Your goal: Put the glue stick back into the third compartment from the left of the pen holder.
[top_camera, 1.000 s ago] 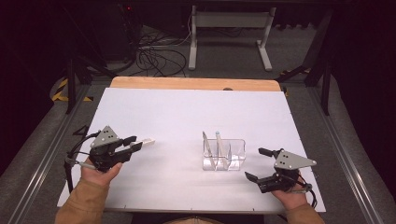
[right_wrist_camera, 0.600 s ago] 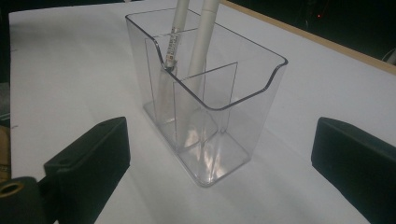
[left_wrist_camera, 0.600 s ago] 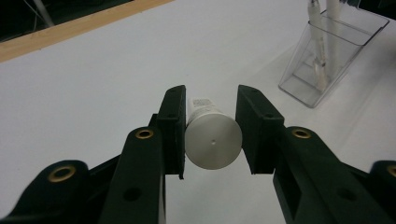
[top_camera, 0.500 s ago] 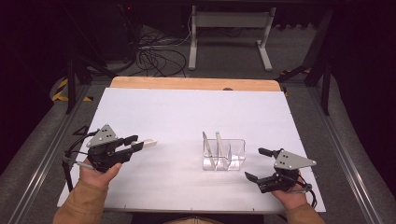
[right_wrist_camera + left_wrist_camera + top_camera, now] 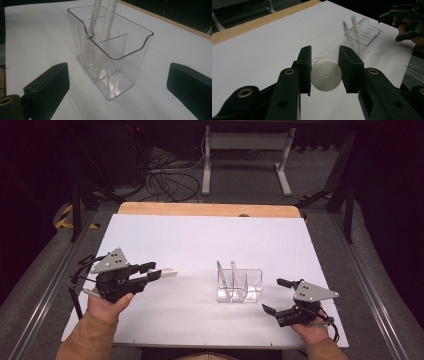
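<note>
My left gripper (image 5: 151, 271) is shut on a white cylinder (image 5: 168, 273), which sticks out to the right, a little above the white tabletop (image 5: 200, 240). In the left gripper view the cylinder's round end (image 5: 326, 76) sits squeezed between the two black pads (image 5: 304, 67). A clear plastic holder (image 5: 240, 286) stands right of centre with two white pens (image 5: 233, 272) leaning in it. My right gripper (image 5: 272, 295) rests open just right of the holder. In the right gripper view the holder (image 5: 112, 50) stands ahead, beyond the wide-apart jaws, pens (image 5: 107, 15) in its far compartments.
A wooden strip (image 5: 210, 209) edges the table's far side. Beyond it are cables (image 5: 165, 180) and a metal stand (image 5: 245, 150) on the floor. Bare white surface lies between the two grippers and behind the holder. The right gripper (image 5: 407, 22) appears far off in the left gripper view.
My left gripper has risen slightly with the white cylinder still in it. The right gripper and the holder have stayed put.
</note>
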`<state>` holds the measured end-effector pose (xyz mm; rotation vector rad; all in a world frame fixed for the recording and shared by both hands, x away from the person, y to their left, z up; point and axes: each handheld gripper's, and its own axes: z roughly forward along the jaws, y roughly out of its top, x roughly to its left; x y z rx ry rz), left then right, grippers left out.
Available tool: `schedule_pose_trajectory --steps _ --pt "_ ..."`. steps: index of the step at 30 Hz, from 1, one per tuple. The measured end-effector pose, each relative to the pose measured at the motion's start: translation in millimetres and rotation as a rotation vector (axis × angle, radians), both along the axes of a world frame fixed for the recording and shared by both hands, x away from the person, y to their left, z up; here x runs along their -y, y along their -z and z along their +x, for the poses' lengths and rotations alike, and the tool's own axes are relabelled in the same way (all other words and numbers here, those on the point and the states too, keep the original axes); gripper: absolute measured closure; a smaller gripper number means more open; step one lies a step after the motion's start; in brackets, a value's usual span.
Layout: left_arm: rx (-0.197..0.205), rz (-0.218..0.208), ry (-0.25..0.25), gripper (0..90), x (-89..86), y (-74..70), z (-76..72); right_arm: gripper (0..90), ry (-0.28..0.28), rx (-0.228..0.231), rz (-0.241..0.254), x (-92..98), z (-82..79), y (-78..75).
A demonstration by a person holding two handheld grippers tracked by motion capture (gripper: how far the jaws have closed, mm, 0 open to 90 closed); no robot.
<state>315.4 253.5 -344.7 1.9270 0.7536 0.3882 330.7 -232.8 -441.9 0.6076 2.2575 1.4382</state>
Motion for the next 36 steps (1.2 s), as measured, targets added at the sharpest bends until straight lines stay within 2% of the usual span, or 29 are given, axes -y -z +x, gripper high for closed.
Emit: schedule_pose_trajectory --steps 2,13,25,36 --pt "0.013 0.007 0.014 65.0 4.3 -3.9 0.3 5.1 0.0 0.0 -0.001 -0.1 0.0 0.1" --pt "0.026 0.001 0.085 65.0 31.8 -16.0 2.7 5.0 0.0 -0.003 -0.003 -0.7 0.0 0.5" --pt "0.041 0.008 0.165 65.0 69.6 -22.9 9.4 5.0 -0.002 -0.005 -0.002 -0.4 0.0 0.6" --pt "0.037 0.005 0.22 65.0 99.4 -26.2 16.4 5.0 -0.006 -0.007 -0.002 -0.8 0.1 0.8"
